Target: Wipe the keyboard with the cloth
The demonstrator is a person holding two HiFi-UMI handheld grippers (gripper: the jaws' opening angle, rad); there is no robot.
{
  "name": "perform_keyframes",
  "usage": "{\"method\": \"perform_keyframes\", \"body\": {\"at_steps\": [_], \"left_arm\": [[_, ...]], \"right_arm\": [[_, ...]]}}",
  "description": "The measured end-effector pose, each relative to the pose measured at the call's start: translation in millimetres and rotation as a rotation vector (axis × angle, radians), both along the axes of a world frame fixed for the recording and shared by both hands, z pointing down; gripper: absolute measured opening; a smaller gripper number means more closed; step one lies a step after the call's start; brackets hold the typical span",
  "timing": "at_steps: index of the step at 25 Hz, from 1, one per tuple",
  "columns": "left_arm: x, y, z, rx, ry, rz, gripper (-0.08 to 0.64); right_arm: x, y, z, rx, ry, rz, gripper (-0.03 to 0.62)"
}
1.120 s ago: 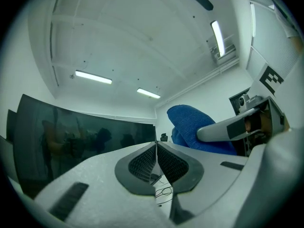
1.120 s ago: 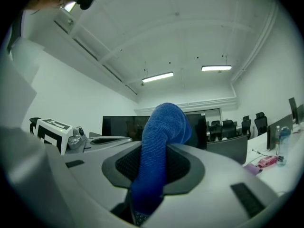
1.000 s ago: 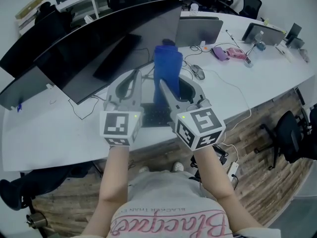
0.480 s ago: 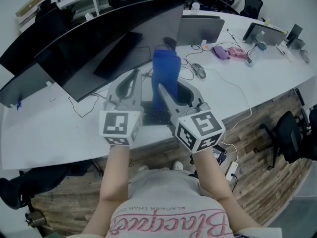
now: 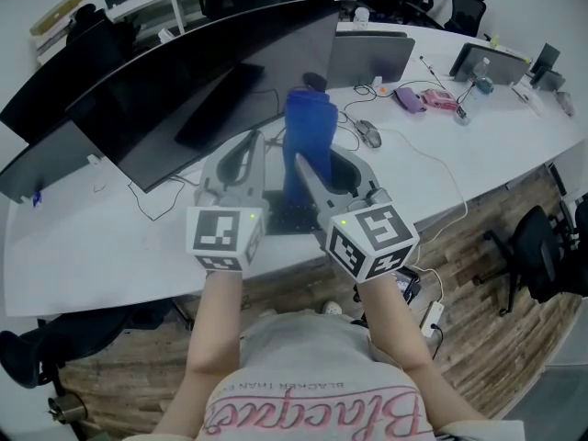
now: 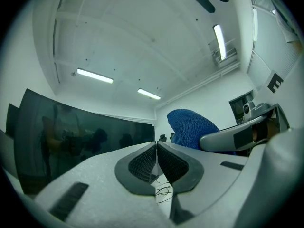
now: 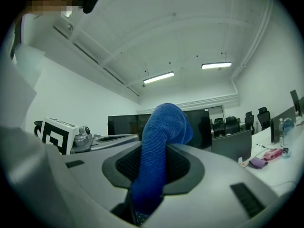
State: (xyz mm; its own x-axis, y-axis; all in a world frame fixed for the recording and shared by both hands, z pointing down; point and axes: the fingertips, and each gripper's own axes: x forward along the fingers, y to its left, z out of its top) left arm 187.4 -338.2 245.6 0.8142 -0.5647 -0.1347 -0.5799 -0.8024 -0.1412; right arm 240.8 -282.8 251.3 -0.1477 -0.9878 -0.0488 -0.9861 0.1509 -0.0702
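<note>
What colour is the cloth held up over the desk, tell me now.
Plain blue. The cloth shows best in the right gripper view.

Your head camera's looking steeply down onto the table (image 5: 83, 246). Cameras on your left tool (image 5: 250, 143) and right tool (image 5: 312, 165) sit close behind the jaws, tilted up at the ceiling (image 6: 142, 32). All three views share the blue cloth (image 5: 308, 122).

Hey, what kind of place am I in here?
Most likely an open-plan office. A long white desk carries wide dark monitors and a mouse, and black office chairs stand behind. The right tool grips a blue cloth.
</note>
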Motion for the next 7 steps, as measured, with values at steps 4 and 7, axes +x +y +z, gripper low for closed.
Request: {"method": "perform_keyframes", "body": {"at_steps": [4,7], "left_arm": [[0.0,2.8,-3.7,0.007,0.002,0.005,0.006],[-2.0,2.0,0.4,0.002,-0.002,0.001,0.006]], "right_arm": [[-3.0,1.2,1.5,-0.005,0.021,0.013,0.107],[-6.4,0.9,4.6,-0.012,0.042,0.02,0.107]]}}
